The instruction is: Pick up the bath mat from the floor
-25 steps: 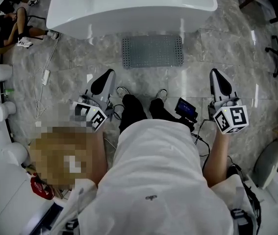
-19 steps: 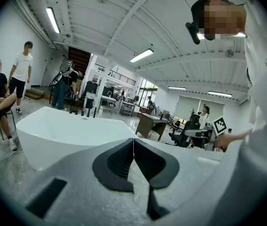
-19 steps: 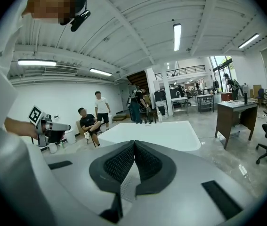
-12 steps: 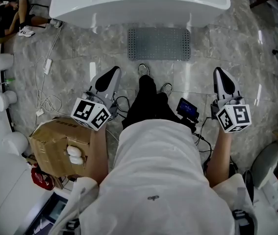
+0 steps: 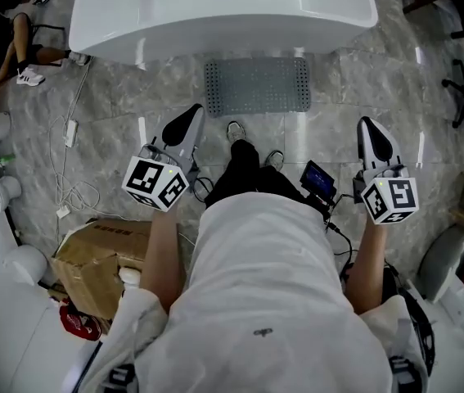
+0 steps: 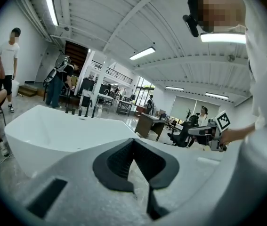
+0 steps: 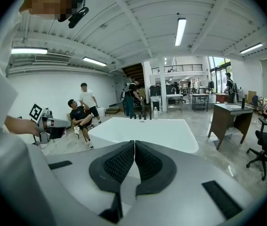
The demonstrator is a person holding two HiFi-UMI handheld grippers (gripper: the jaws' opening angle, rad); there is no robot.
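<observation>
On grey marble floor point(image 5: 354, 80), beside the white bathtub point(image 5: 215, 11): grey perforated rectangular bath mat point(image 5: 256, 86), lying flat.
Left gripper point(image 5: 191, 115) and right gripper point(image 5: 368, 125), both clenched and empty, hover short of it.

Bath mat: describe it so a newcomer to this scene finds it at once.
Start at the large white bathtub at the top of the head view. On the marbled floor just below its near side lies the bath mat, flat. It is the only grey rectangle covered in rows of small dots.
</observation>
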